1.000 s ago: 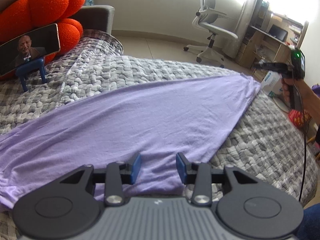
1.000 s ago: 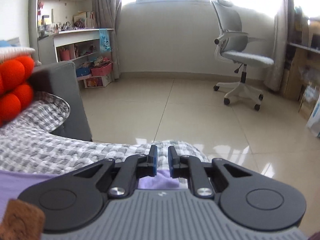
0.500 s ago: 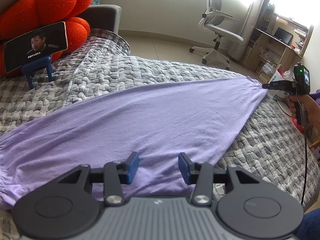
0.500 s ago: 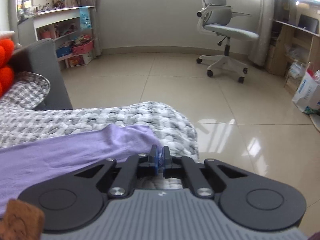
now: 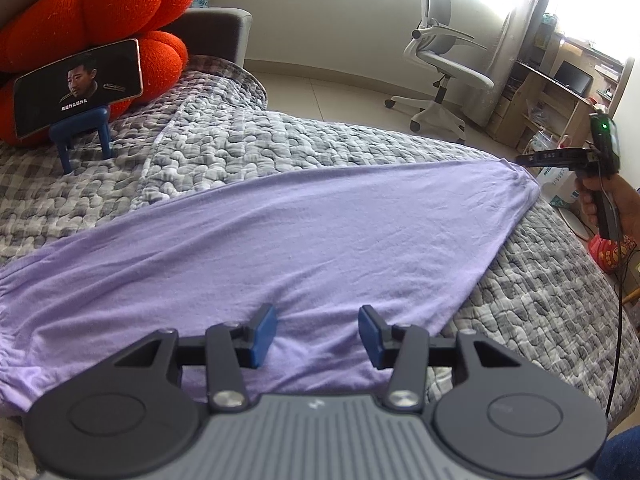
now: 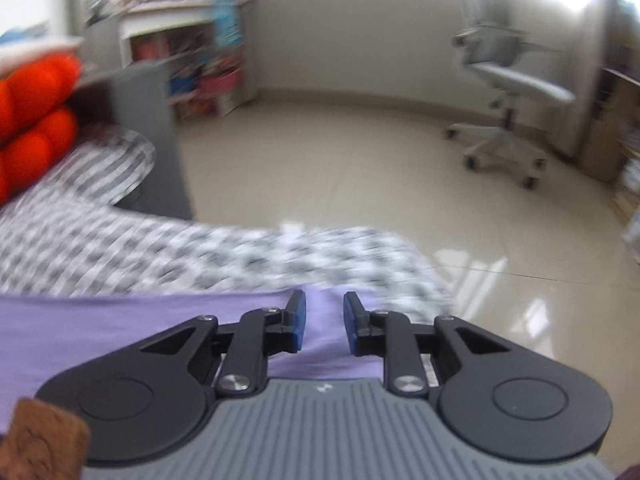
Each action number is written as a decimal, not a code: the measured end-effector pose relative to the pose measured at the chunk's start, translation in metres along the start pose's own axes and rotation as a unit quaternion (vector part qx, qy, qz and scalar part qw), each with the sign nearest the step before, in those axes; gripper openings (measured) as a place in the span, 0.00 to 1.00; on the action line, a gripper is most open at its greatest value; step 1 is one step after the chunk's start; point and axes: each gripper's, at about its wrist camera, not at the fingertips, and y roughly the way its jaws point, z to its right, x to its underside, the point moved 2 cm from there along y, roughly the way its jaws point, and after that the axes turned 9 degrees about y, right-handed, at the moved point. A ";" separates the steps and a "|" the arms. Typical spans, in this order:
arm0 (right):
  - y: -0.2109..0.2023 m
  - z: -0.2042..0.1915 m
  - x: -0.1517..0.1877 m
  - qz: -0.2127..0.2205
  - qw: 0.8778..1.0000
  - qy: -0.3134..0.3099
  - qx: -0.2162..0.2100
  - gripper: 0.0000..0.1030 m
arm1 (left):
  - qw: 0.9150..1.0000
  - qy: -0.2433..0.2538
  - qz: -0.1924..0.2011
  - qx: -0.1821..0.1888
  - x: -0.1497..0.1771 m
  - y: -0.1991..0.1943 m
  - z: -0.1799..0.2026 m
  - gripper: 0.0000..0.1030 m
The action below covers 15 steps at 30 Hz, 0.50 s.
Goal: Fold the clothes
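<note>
Purple garment (image 5: 280, 240) lies spread flat across the grey quilted bedcover (image 5: 540, 300), running from the lower left of the left-wrist view up to a narrow end at the right. Orange cushion (image 5: 80, 12) fills the upper left; a phone (image 5: 78, 86) on its blue stand (image 5: 82, 130) leans there. My left gripper (image 5: 317, 336) hovers at the bottom centre over the near edge — jaws wide apart, empty. My right gripper (image 6: 324, 324), in its blurred view, sits over the cloth's far end — jaws parted, gripping nothing.
</note>
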 end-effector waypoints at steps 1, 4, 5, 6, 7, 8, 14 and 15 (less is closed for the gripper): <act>0.008 -0.003 0.000 -0.006 1.000 -0.009 0.001 0.24 | 1.000 0.000 0.000 0.000 0.000 0.000 0.000 0.46; 0.026 -0.004 -0.002 -0.007 0.999 -0.015 0.029 0.22 | 1.000 -0.003 0.000 -0.001 0.001 -0.002 -0.002 0.46; 0.030 0.001 -0.005 0.000 0.999 -0.001 0.052 0.22 | 1.000 -0.006 0.000 -0.002 0.001 -0.003 -0.004 0.46; 0.034 0.008 -0.006 0.005 0.997 0.010 0.083 0.22 | 1.000 -0.009 0.001 -0.003 0.001 -0.004 -0.007 0.46; 0.037 0.012 -0.004 0.012 0.995 0.014 0.096 0.23 | 1.000 -0.016 0.002 -0.006 0.002 -0.007 -0.012 0.46; 0.038 0.017 -0.002 0.020 0.994 0.019 0.108 0.27 | 1.000 -0.024 0.003 -0.010 0.002 -0.009 -0.018 0.46; -0.003 0.018 0.002 0.060 0.992 0.082 0.069 0.36 | 0.995 -0.088 0.012 -0.040 0.015 -0.026 -0.061 0.53; -0.010 0.018 0.003 0.067 0.992 0.092 0.062 0.36 | 0.994 -0.100 0.010 -0.044 0.018 -0.028 -0.068 0.53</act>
